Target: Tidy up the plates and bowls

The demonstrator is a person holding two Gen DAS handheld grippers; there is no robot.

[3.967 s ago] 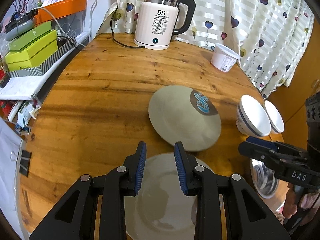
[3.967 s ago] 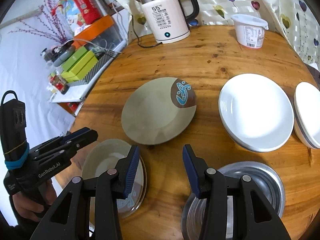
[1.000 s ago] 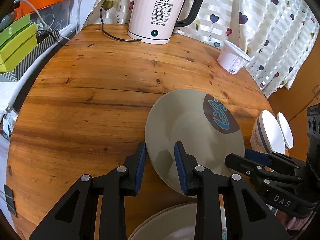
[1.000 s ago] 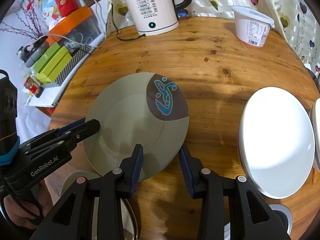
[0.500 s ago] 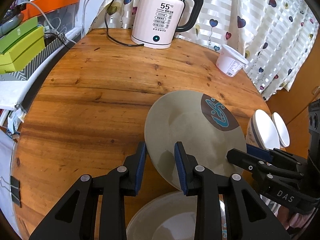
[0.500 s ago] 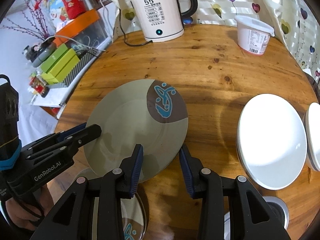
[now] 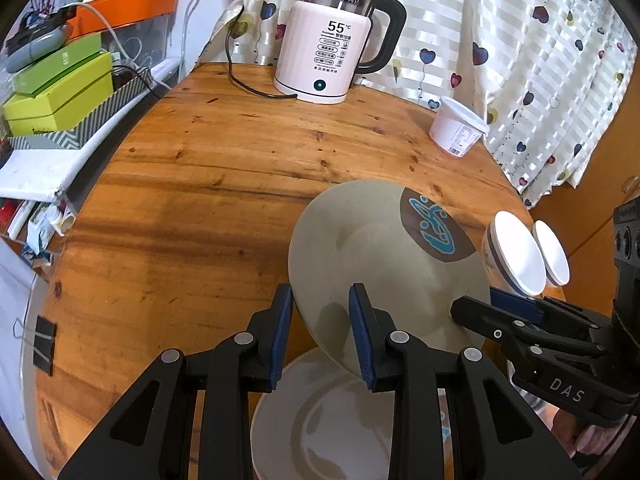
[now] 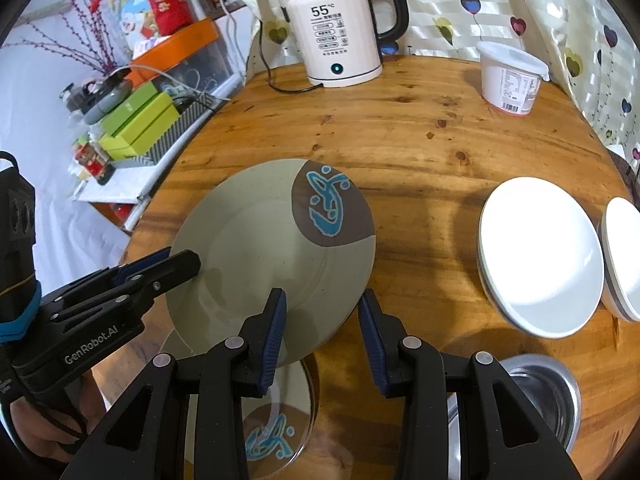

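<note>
Two hand-held grippers (image 7: 318,322) (image 8: 322,330) astride raised plate (image 8: 256,240)

Premises are presenting as a lived-in home dining corner. A round wooden table (image 7: 208,184) is carrying an electric kettle (image 7: 332,44) reading 55°C, its cord trailing behind. Heart-patterned curtains (image 7: 520,64) are hanging at the rear. Green boxes (image 7: 60,84) and an orange-lidded storage bin (image 8: 180,56) are crowding the side.

Glossy glazed plate (image 8: 256,240), varnished wooden table (image 7: 224,168), shiny steel bowl (image 8: 552,384).
</note>
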